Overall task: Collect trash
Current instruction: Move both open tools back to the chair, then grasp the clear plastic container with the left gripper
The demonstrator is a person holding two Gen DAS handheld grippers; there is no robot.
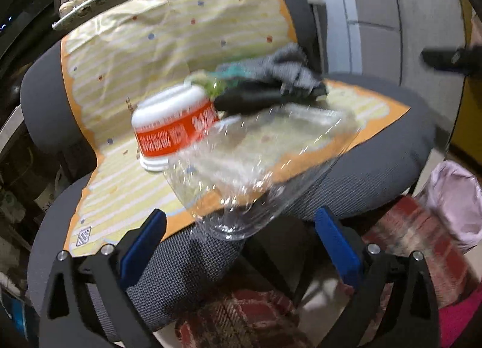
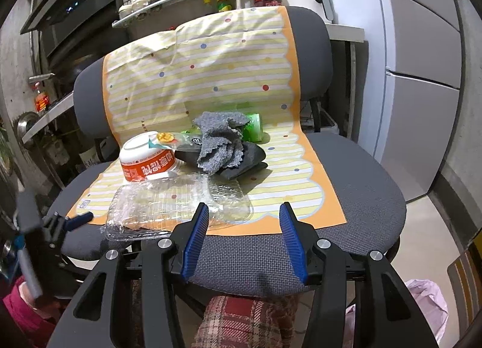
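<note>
Spread wide, the jaws of the left gripper (image 1: 241,242) are seen with nothing pinched; the near end of a clear plastic container (image 1: 256,164) lies just ahead of the gap. On the right gripper (image 2: 244,239) the jaws are held partly apart, also empty, above the near edge of the chair seat (image 2: 361,191). The trash is piled on a striped mat (image 2: 211,70) draped over the chair: the container nearest, an upturned instant-noodle cup (image 2: 147,156) at far left, a grey rag (image 2: 221,143) over something dark, and a green packet (image 2: 253,128) behind. A pink bag (image 2: 427,302) is seen on the floor at right. The thin container could be crushed or squirted out if squeezed off-centre, and the loose mat could be dragged along, so that the pile is tipped off the seat.
</note>
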